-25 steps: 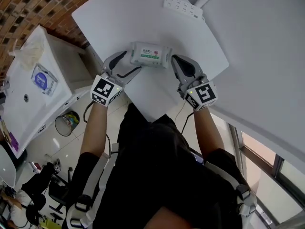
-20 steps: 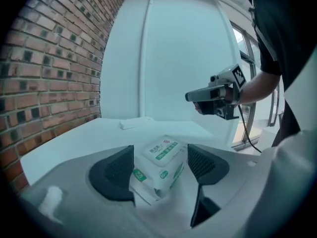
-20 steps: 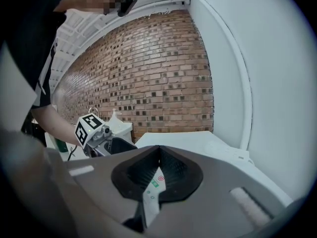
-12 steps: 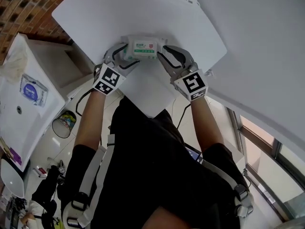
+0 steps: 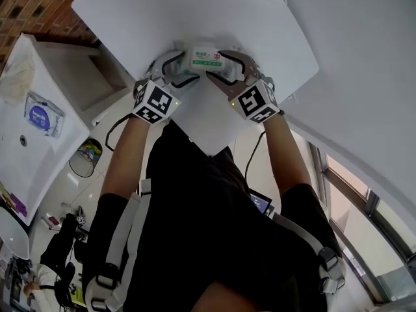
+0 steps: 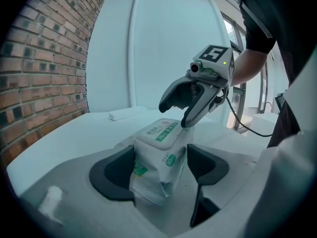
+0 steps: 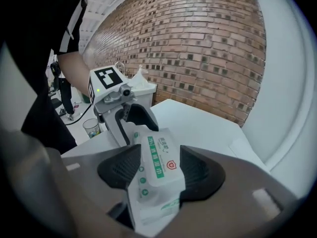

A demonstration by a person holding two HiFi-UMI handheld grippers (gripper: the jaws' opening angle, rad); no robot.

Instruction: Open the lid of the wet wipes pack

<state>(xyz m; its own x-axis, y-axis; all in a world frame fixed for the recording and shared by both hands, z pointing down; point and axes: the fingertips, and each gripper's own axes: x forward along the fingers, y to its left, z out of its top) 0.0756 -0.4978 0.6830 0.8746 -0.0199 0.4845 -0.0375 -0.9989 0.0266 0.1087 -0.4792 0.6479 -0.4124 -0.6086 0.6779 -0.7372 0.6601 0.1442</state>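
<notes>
One table (image 5: pixel 130 18); one wet wipes pack (image 5: pixel 207 60) at twelve o'clock, lid (image 6: pixel 163 131) flat, closed. Left gripper (image 6: pixel 158 165) pinching pack's nine o'clock end; right gripper (image 7: pixel 161 170) at three o'clock, jaws just opened wide, astride lid, not clamped. Advised: hold left pinch firm, hook lid's lip with one fingertip, lift gently.

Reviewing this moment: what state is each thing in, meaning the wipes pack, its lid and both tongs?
wet wipes pack: label up on the white table, one end inside each pair of tongs.
lid: shut, flat on the pack.
left tongs: closed on the pack's end.
right tongs: have just been opening, now open, with the pack's other end between them.
</notes>
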